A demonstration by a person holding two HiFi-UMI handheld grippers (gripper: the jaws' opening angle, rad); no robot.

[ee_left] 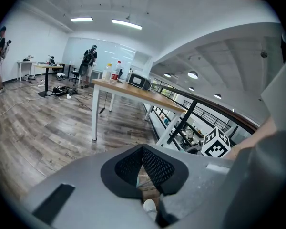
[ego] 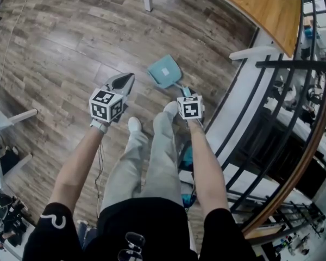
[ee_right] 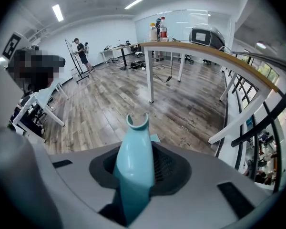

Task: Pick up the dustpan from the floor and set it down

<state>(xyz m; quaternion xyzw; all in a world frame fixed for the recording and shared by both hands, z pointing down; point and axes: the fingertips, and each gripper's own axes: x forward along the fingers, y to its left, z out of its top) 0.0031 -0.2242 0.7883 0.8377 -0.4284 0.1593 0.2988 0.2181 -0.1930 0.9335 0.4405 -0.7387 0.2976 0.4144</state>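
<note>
Teal dustpan (ee_right: 133,161) handle, clamped tight between my right fingers (ee_right: 171,168).
From the head view my right gripper (ego: 183,91) points steeply down, and the pan lies on the wood floor (ego: 54,48) at 11 o'clock of it, just past my shoe (ego: 134,124). My left gripper (ego: 126,81) hangs at 9 o'clock of the pan, apart from it, its tips meeting with nothing held. Bottles (ee_right: 158,28) stand on the table (ee_right: 205,49) at 12 o'clock; what they contain I cannot tell.
</note>
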